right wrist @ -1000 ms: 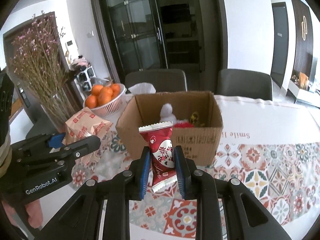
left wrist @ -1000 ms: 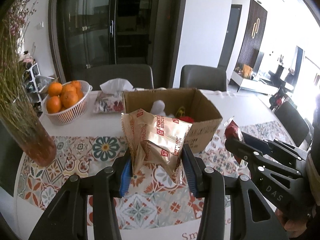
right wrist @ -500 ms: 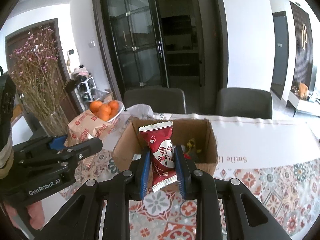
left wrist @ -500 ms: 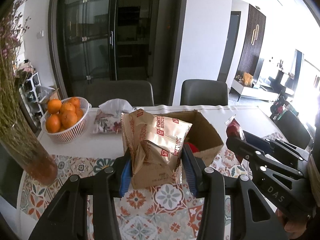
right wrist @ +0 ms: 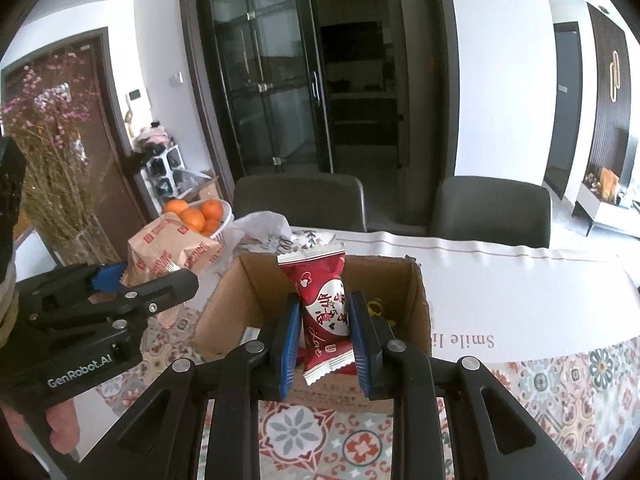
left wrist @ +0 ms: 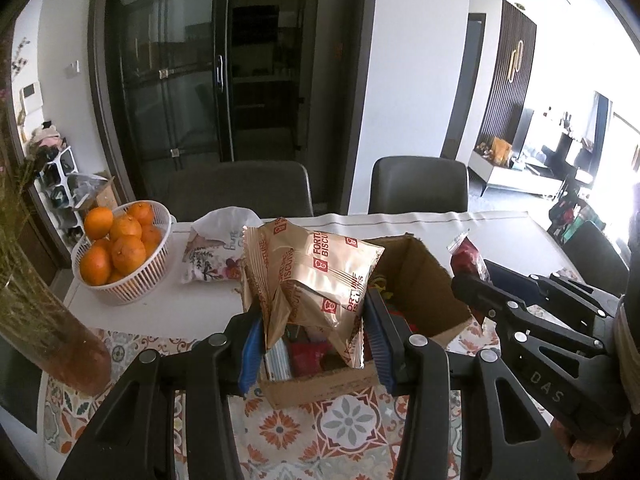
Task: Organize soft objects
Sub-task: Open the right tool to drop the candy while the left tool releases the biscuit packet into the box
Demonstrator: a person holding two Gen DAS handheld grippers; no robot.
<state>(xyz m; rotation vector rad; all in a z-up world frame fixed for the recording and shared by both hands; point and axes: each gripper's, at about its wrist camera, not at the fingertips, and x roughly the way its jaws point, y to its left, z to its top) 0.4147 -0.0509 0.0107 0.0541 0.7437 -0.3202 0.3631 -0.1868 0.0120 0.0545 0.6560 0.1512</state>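
Observation:
My left gripper [left wrist: 314, 338] is shut on a gold biscuit packet [left wrist: 316, 276] and holds it over the near left part of an open cardboard box [left wrist: 428, 280]. My right gripper [right wrist: 326, 334] is shut on a red snack packet [right wrist: 324, 308] and holds it upright over the box [right wrist: 240, 304] near its front wall. The box holds several small items, mostly hidden by the packets. The left gripper and its gold packet [right wrist: 172, 252] also show at the left of the right wrist view. The right gripper and its red packet [left wrist: 466, 258] also show at the right of the left wrist view.
A white basket of oranges [left wrist: 120, 256] stands at the table's back left, a floral tissue pack [left wrist: 212, 256] beside it. A glass vase of dried flowers [left wrist: 48, 320] stands at the left. Two grey chairs [left wrist: 418, 184] stand behind the table. A patterned runner [left wrist: 344, 424] lies under the box.
Both grippers have risen and moved forward with their packets, from in front of the box to over it. The view now looks down into the box.

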